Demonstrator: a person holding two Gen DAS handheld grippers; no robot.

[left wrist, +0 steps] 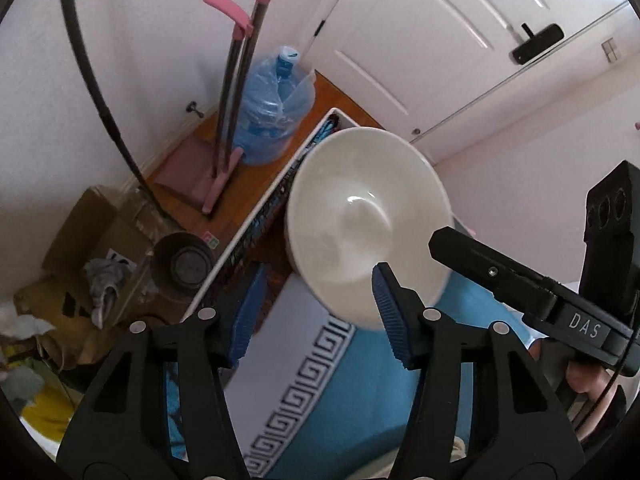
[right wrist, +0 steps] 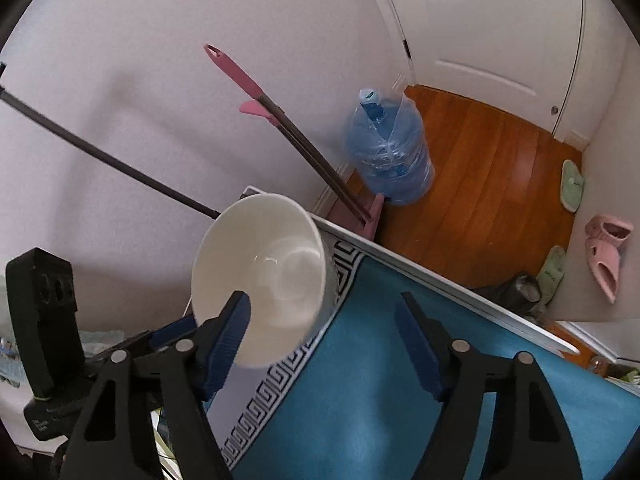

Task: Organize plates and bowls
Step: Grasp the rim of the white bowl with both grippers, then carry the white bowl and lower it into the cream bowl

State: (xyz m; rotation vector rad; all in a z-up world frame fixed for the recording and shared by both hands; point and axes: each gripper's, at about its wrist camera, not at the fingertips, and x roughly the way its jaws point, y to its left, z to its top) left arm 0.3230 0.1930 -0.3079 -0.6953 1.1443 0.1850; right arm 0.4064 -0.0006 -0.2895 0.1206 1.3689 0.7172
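Closest to the left camera, the left claw (left wrist: 318,280) stands half open. Its right pad (left wrist: 390,316) lies over the near rim of the white bowl (left wrist: 360,216) and its other pad is well out to the left, so the bowl's wall sits between the pads with neither one pressing on it. The claw is released and grasps nothing. The right claw (right wrist: 320,298) mirrors this from the other side. Its left pad (right wrist: 230,330) is over the bowl's inside, its right pad hangs above the blue mat (right wrist: 380,400), and it too is released.

My reading is that the two claws bracket opposite sides of the rim so the bowl can be pinched and lifted steadily.

The bowl itself seems to stand on the patterned border of the mat, close to the far edge of the tabletop (right wrist: 440,276). Its base is hidden, so I cannot be sure it rests flat.

Each view shows the other claw reaching in. The left view shows the right claw's black finger meeting the rim, with a person's hand (left wrist: 580,376) behind it. The right view shows the left claw's blue pad just beside the rim.

Beyond the tabletop stand a pink-handled mop (right wrist: 248,80) and a wrapped water jug (right wrist: 388,156). Only the left view shows the cardboard boxes (left wrist: 100,236), and only the right view shows the slippers (right wrist: 608,248) on the wooden floor (right wrist: 480,184).
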